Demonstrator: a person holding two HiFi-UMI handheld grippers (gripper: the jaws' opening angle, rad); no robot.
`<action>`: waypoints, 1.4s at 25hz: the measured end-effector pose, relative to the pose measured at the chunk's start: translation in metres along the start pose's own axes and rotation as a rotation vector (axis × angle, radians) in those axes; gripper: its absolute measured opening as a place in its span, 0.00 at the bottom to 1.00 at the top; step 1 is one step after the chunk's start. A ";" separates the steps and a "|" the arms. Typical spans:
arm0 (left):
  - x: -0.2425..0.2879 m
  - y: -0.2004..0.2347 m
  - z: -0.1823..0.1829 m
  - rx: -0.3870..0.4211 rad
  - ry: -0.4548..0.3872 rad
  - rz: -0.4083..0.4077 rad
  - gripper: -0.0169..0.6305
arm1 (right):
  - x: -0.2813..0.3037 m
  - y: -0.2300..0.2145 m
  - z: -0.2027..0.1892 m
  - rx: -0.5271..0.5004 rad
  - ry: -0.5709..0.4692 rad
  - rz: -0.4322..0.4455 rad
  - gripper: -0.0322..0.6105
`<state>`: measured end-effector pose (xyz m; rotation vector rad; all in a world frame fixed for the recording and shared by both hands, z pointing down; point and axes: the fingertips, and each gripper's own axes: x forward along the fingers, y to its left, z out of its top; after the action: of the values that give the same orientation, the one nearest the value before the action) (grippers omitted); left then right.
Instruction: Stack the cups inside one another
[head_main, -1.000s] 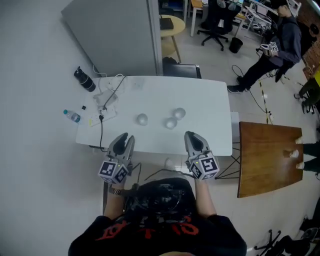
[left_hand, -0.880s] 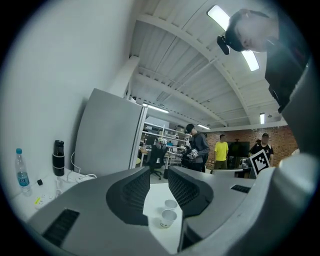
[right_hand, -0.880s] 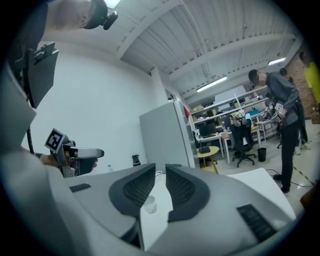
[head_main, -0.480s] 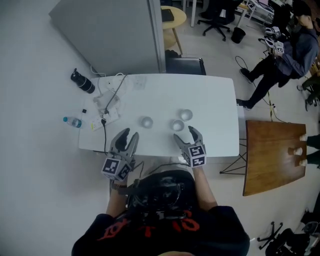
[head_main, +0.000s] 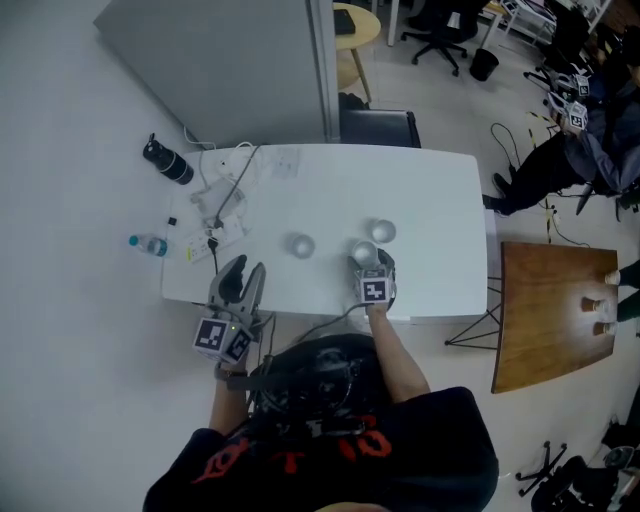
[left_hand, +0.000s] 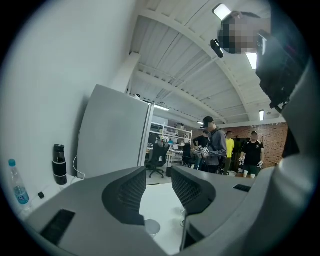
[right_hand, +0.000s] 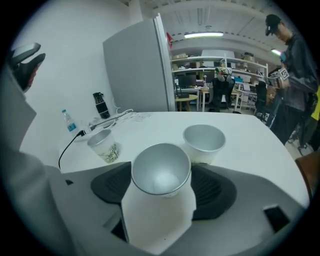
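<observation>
Your right gripper (right_hand: 161, 192) has its jaws opening, and a round white cup with a smooth silvery lining (right_hand: 160, 172) stands between the dark ribbed pads, which flank it without visibly pressing on it. That cup is upright on the smooth white table (right_hand: 245, 137) near its front edge, with the mouth up and the long axis vertical, tapering towards the base. Just behind it to the right stands a second white silver-lined cup (right_hand: 203, 142), also upright. To the left, set apart, a third cup with a dark leafy print on its wall (right_hand: 103, 145) is upright too; any lettering on it is too small to read. Your left gripper (left_hand: 159, 192) is released, its grey jaws apart with nothing between them.
</observation>
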<state>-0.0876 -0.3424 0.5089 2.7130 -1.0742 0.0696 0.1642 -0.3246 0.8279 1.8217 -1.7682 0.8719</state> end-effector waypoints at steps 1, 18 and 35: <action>0.001 0.001 0.000 0.002 0.002 0.000 0.27 | 0.003 -0.002 -0.003 -0.006 0.005 -0.010 0.63; 0.029 0.014 0.000 -0.023 -0.013 -0.001 0.27 | -0.114 -0.040 0.122 -0.030 -0.330 0.106 0.62; 0.007 0.039 0.000 -0.057 -0.037 0.141 0.27 | -0.058 -0.035 0.093 -0.085 -0.243 0.102 0.73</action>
<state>-0.1088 -0.3748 0.5173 2.5949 -1.2569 0.0109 0.2124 -0.3468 0.7257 1.8606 -2.0291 0.6216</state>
